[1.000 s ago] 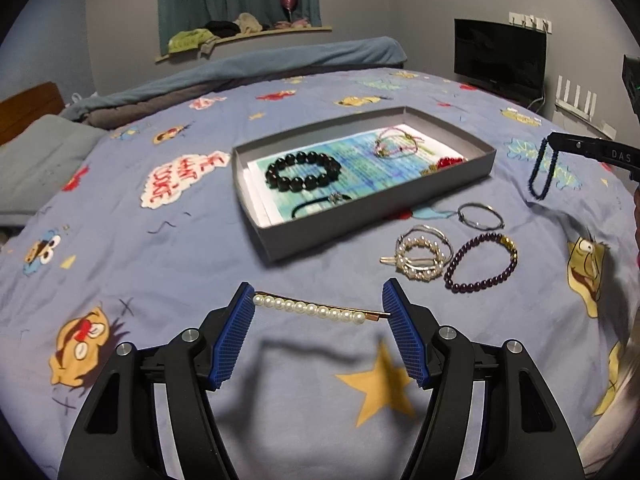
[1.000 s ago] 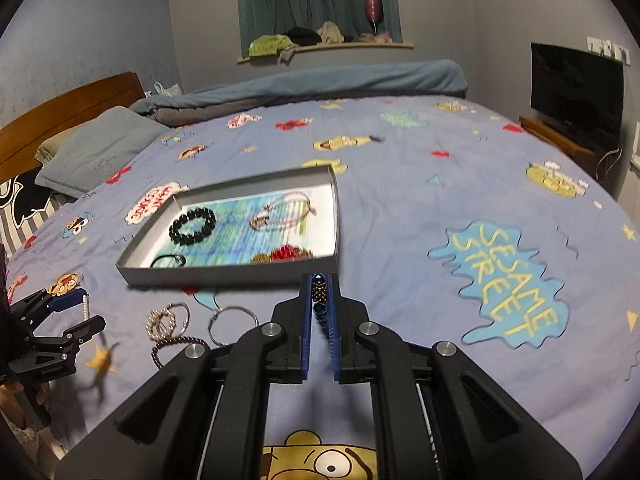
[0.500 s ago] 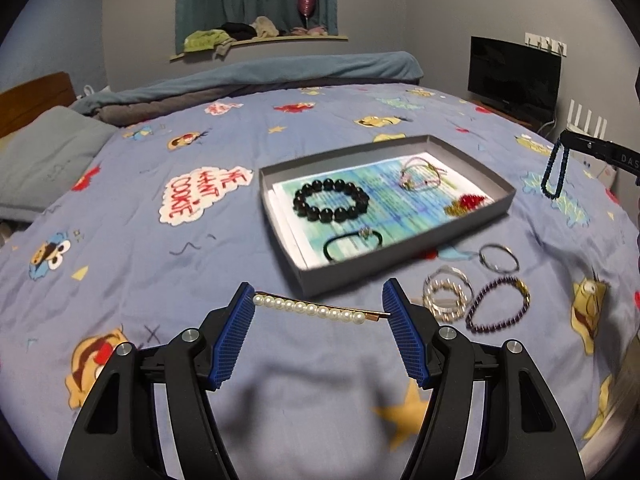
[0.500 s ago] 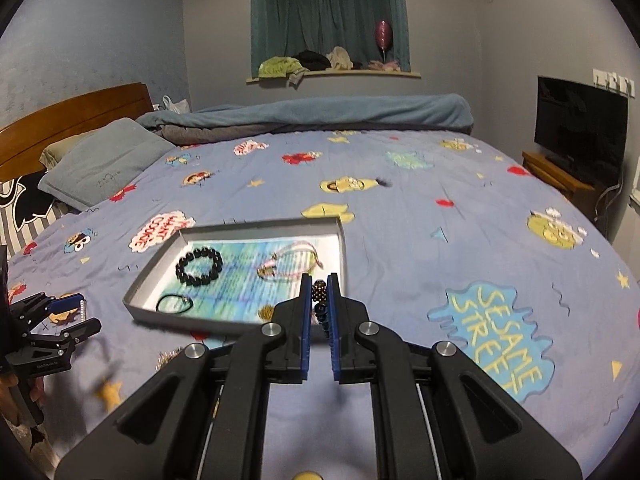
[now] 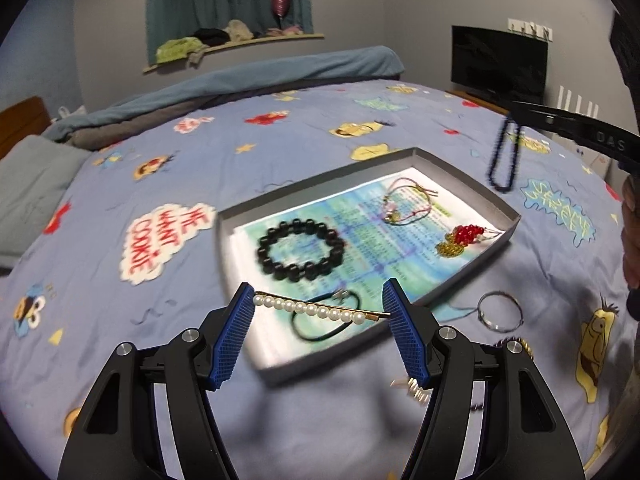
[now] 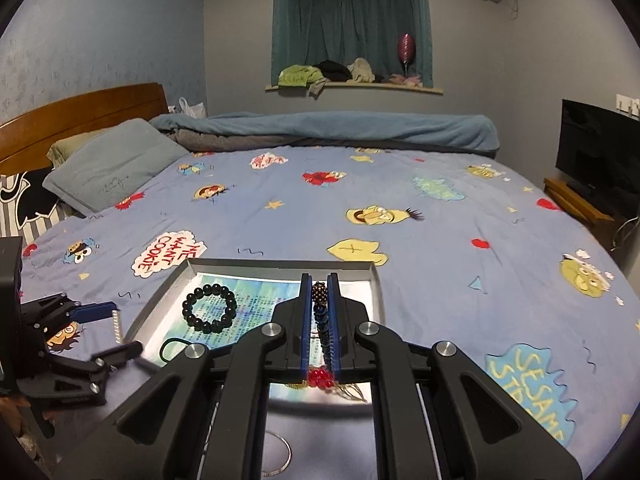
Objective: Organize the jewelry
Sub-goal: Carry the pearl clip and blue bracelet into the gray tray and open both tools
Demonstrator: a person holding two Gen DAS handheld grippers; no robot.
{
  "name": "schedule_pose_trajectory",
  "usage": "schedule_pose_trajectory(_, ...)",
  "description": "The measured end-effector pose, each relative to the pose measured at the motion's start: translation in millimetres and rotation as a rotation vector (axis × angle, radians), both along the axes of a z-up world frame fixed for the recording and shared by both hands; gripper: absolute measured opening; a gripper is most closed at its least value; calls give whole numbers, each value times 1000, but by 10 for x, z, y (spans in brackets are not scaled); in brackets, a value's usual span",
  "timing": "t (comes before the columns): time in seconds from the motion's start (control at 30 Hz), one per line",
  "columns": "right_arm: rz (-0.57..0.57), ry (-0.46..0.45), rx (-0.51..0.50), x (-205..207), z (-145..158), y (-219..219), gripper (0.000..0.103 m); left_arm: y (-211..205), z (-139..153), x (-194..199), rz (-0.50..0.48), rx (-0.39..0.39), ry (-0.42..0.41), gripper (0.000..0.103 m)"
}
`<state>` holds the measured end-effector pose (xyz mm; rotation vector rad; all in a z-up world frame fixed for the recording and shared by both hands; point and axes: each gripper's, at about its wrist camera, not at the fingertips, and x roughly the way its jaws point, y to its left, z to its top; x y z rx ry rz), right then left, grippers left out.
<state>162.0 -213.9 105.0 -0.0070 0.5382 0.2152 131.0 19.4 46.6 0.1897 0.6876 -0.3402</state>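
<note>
Carrying both pieces over the shallow grey cardboard tray [image 5: 472, 184] on the blue cartoon bedspread [image 5: 280, 132], neither dropped yet.

Your left gripper [image 5: 320, 314] pinches the white pearl hair pin [image 5: 316, 309] end to end between its blue pads, so its long axis runs crosswise, gold tip toward the right pad; it hangs above the tray's near corner, over the thin black cord loop [image 5: 326, 322]. Your right gripper [image 6: 320, 320] is clamped on the dark blue bead bracelet [image 6: 322, 320], which hangs in a long vertical loop above the tray's right side. Chunky black bead bracelet [image 5: 300, 250] lies inside.
</note>
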Motion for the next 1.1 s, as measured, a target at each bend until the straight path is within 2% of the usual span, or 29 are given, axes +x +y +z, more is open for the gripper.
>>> schedule_pose_trajectory(0.27, 23, 80, 13, 333, -320, 75, 7, -496, -192, 378, -65, 12, 68, 67)
schedule_pose_trajectory(0.43, 14, 121, 3, 438, -507, 65, 7, -632, -315, 602, -71, -29, 151, 67)
schedule_pose_trajectory(0.57, -9, 153, 0, 491, -644, -21, 7, -722, -363, 638, -79, -3, 144, 67)
schedule_pose_trajectory(0.97, -11, 238, 24, 658, -926, -105, 8, -678, -553, 842, -34, -42, 207, 67)
schedule_pose_trajectory(1.1, -1, 269, 28, 716, -990, -91, 8, -690, -556, 848, -36, -35, 200, 67)
